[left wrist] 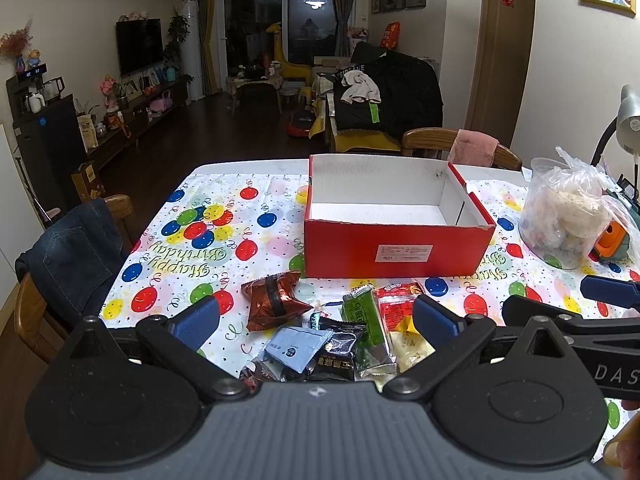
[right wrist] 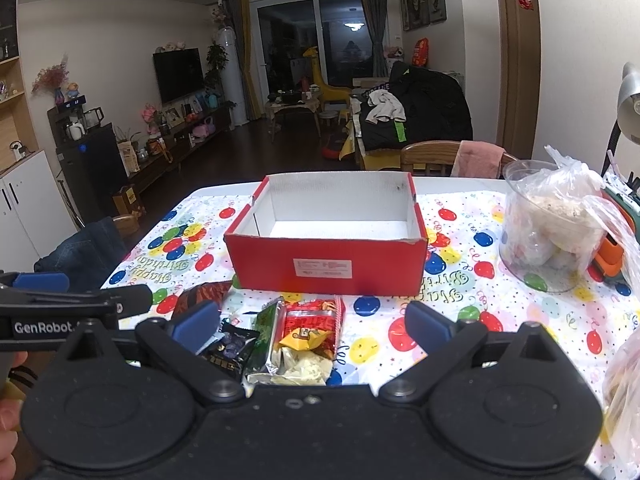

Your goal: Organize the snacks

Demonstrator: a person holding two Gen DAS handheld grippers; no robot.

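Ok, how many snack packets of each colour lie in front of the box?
Brown packet: 1
Light blue packet: 1
Black packet: 1
Green packet: 1
Red packet: 1
Total: 5 that can be told apart; they overlap, so more may be hidden.

left claw (left wrist: 316, 318): black links, blue pads, grey body | right claw (right wrist: 312, 322): black, "genrobot" lettering

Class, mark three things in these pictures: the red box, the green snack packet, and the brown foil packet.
red box (left wrist: 400, 248), left wrist view, on its red front wall.
green snack packet (left wrist: 366, 326), left wrist view, on the wrapper's middle.
brown foil packet (left wrist: 274, 300), left wrist view, on its crinkled face.
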